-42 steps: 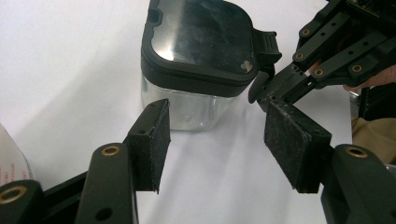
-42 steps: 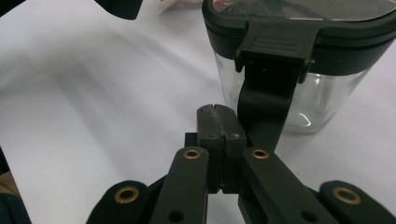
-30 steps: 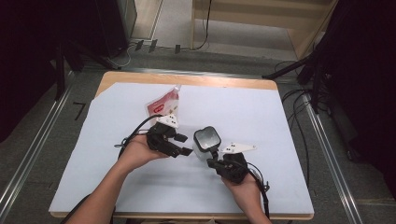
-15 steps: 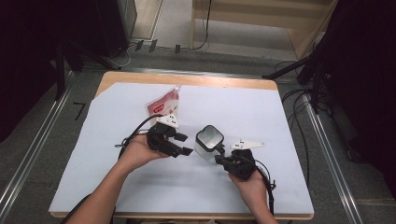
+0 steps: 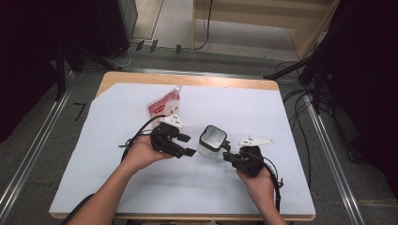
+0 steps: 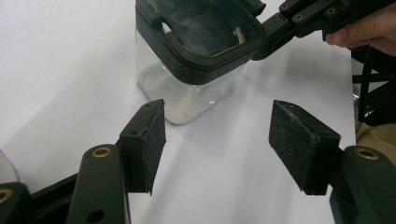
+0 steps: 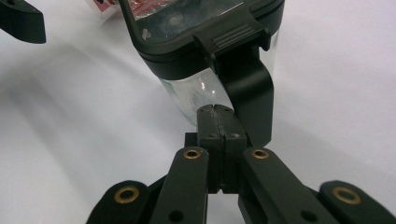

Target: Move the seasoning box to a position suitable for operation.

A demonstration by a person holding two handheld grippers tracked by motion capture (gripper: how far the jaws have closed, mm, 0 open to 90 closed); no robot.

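Clear jar (image 5: pixel 211 141) with black lid, centre of the high view on the white table (image 5: pixel 291 131). Right gripper (image 5: pixel 230 156) shut at its lid clasp; left gripper (image 5: pixel 187 145) just opening, empty. Next: likely bracing the jar, then lifting the latch.

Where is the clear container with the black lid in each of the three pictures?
High view: the clear container stands at the table's middle, between the two claws.
Left gripper view: it is at the top centre, beyond the open pads.
Right gripper view: it is at the top centre, just behind the shut claw.
Shared landmark: the black latch handle on its side, also seen at.
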